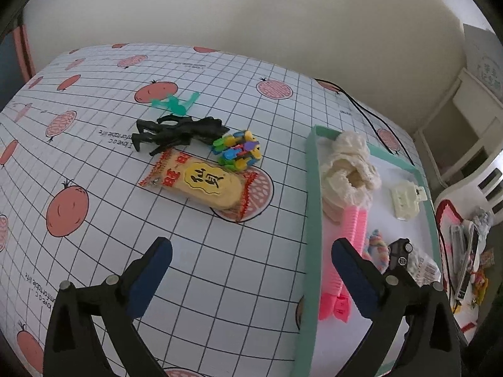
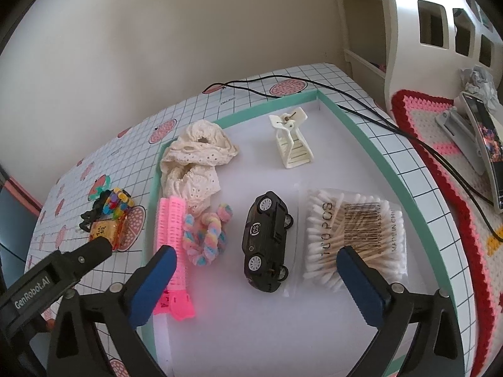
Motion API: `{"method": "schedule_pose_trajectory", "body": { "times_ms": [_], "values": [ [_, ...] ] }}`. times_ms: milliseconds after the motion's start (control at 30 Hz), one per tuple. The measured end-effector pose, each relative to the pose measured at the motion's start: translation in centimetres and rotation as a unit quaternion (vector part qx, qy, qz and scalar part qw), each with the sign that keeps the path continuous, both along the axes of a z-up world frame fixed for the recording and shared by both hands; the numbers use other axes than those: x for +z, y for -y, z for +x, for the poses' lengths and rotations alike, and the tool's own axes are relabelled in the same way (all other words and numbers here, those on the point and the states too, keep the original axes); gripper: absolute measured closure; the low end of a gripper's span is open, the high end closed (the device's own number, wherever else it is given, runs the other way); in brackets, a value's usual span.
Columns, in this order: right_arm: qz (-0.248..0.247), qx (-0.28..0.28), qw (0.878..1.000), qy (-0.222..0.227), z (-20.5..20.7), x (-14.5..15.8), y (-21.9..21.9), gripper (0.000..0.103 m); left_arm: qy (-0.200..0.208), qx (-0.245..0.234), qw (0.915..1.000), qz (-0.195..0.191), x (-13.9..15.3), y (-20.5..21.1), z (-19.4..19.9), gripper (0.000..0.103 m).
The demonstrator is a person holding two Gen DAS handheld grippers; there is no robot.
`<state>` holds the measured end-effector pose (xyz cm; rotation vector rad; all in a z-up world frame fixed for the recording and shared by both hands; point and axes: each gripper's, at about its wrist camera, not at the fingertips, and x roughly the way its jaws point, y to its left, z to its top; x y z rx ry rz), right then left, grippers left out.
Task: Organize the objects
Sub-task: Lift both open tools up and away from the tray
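Gridded table (image 1: 220, 267) — tray (image 1: 311, 220), snack packet (image 1: 204, 182), toys.

Cotton swab bag (image 2: 355, 238): "100 PCS", "MADE IN CHINA"; left gripper (image 2: 47, 286): "GenRobot.AI".

Bare tablecloth (image 1: 220, 267) lies open ahead of the left gripper (image 1: 251, 270); the snack packet (image 1: 204, 182) blocks farther on; the tray's raised rim (image 1: 312, 220) walls the right; the tray's near floor (image 2: 267, 330) is clear.

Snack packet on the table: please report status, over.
Both grippers, left and right, open, empty. Snack packet outside tray, untouched. Black figure and colourful toy lie close behind it.
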<state>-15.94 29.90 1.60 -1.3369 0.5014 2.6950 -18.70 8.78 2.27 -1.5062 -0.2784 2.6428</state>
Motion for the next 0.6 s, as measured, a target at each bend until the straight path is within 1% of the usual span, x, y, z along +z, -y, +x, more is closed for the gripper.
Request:
{"method": "schedule_pose_trajectory", "body": {
  "times_ms": [100, 333, 600],
  "values": [
    [0.004, 0.001, 1.0, 0.001, 0.01, -0.03, 0.05, 0.0, -0.002, 0.001, 1.0, -0.008, -0.06, 0.06, 0.1, 0.0],
    [0.009, 0.003, 1.0, 0.001, 0.01, -0.02, 0.09, 0.0, 0.001, 0.0, 0.9999, -0.011, -0.32, 0.24, 0.15, 0.0],
    [0.015, -0.003, 1.0, 0.009, -0.13, 0.07, 0.19, 0.0, 0.001, -0.002, 1.0, -0.008, 0.04, 0.54, -0.03, 0.0]
  ]
}}
